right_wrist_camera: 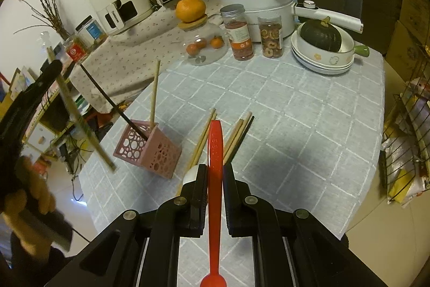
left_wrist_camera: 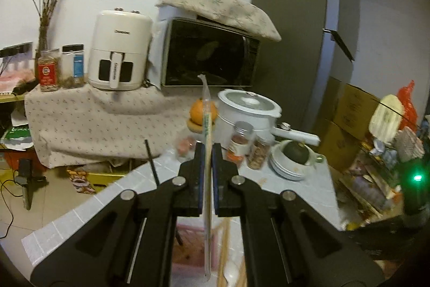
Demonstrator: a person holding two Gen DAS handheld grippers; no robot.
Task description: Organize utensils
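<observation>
Both grippers are loaded right now. The left gripper has its jaws clamped on a wrapped pair of chopsticks, long axis running straight along the fingers, far tip pointing up and away and the near end hanging down over the pink holder just below it. So the left one is the nearer of the two to the holder, basically hovering above it, and I'd guess it only needs to tip down and drop in.

The right gripper is closed on a red spoon, handle forward between the jaws, bowl end back toward the camera. From there the pink holder sits ahead and to the left on the grey checked tablecloth.

Stuff in the way: a black chopstick and a wooden one already lean out of the holder (easy to knock), and loose chopsticks lie on the cloth right ahead of the spoon. Jars and pot are well apart.
</observation>
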